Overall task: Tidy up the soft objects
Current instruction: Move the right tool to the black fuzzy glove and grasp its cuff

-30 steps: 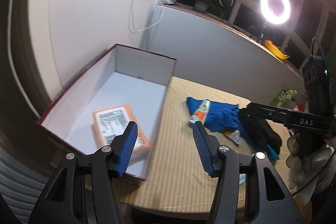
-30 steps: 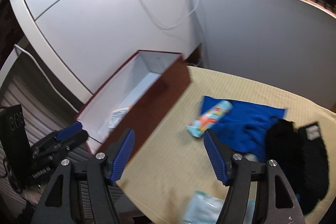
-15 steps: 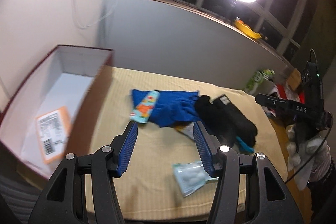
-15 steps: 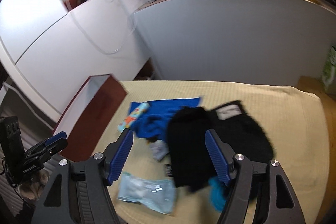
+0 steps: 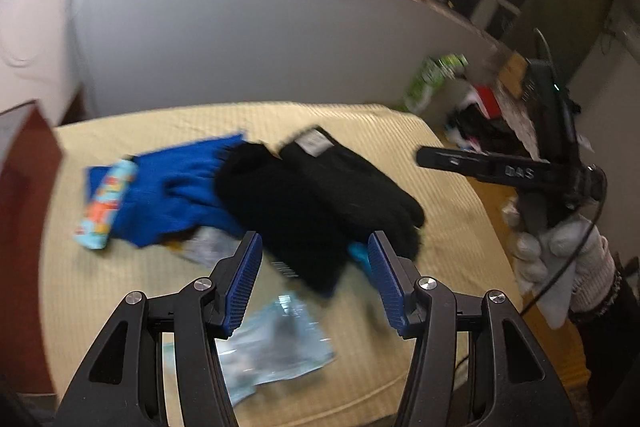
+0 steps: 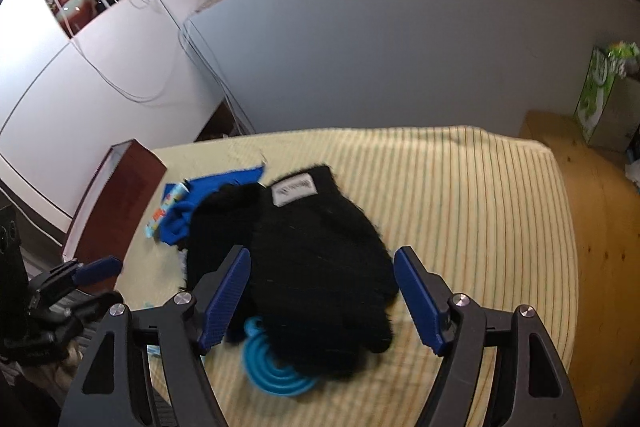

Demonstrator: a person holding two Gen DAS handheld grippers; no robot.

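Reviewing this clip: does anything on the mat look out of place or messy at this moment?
Yes. The soft items lie in a loose overlapping heap: two black gloves over a blue cloth, with a blue coiled thing sticking out beneath them. A clear packet lies apart near the mat's front edge. Nothing looks damaged or spilled.

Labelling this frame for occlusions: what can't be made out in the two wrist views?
- Left wrist: clear packet smeared by motion blur, contents unreadable.
- Left wrist: small items under the blue cloth and black gloves, mostly covered and blurred.
- Right wrist: blue coiled item partly under the gloves; what it is stays unclear.
- Both: inside of the red box, cut off or turned away.
- Right wrist: glove label text too small.
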